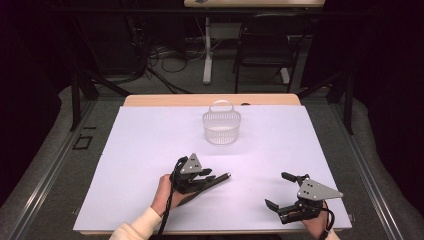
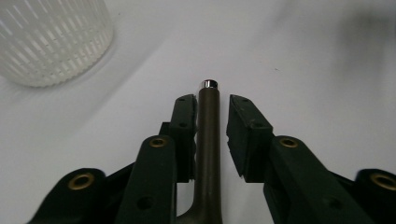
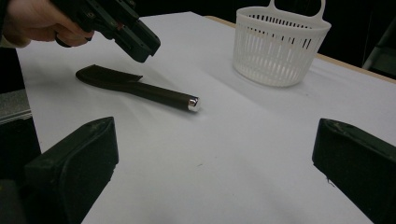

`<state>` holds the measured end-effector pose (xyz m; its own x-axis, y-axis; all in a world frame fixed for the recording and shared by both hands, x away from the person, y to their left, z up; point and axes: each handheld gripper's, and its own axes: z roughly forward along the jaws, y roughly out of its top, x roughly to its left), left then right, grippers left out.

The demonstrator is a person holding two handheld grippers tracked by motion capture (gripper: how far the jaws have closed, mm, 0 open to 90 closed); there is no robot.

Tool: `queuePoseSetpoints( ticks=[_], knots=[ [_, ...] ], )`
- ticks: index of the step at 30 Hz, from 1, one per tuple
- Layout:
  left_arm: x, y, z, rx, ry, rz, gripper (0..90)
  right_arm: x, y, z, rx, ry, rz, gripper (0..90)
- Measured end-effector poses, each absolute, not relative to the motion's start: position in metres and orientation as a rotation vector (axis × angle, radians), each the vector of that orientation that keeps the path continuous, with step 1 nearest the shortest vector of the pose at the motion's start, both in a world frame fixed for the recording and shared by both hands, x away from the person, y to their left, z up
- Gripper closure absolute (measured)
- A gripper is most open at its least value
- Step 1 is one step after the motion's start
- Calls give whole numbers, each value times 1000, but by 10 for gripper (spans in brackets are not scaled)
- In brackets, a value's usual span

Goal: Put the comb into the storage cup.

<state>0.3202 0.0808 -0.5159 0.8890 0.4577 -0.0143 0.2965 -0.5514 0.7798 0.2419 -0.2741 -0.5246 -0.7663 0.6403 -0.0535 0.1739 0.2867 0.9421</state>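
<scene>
A dark utensil (image 1: pixel 218 179) with a long handle and a silver end cap lies flat on the white table (image 1: pixel 145 150), the cap pointing toward the right. My left gripper (image 1: pixel 210 176) hovers just over it. In the left gripper view the handle (image 2: pixel 208 135) runs up between the two jaws, with a clear gap on the right side. The right gripper view shows the left gripper (image 3: pixel 140 44) raised a little above the utensil (image 3: pixel 154 92), not pressing on it. My right gripper (image 1: pixel 276 189) rests near the front right of the table, jaws wide apart with nothing between them.
A white slotted plastic basket (image 1: pixel 221 127) with a loop handle stands at the middle back of the table, seen too as the basket (image 3: pixel 280 46) beyond the utensil and the basket (image 2: pixel 51 42) at upper left. A chair and table legs stand behind.
</scene>
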Motion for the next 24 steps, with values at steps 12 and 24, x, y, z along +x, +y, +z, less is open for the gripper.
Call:
queuePoseSetpoints(
  ticks=[12,24],
  knots=[
    [330,62,-523,2239,533,202,894,242,-274,-525,729,2140,1476,1],
    [339,39,-531,2316,504,174,900,242,-274,-525,729,2139,1478,2]
  ],
)
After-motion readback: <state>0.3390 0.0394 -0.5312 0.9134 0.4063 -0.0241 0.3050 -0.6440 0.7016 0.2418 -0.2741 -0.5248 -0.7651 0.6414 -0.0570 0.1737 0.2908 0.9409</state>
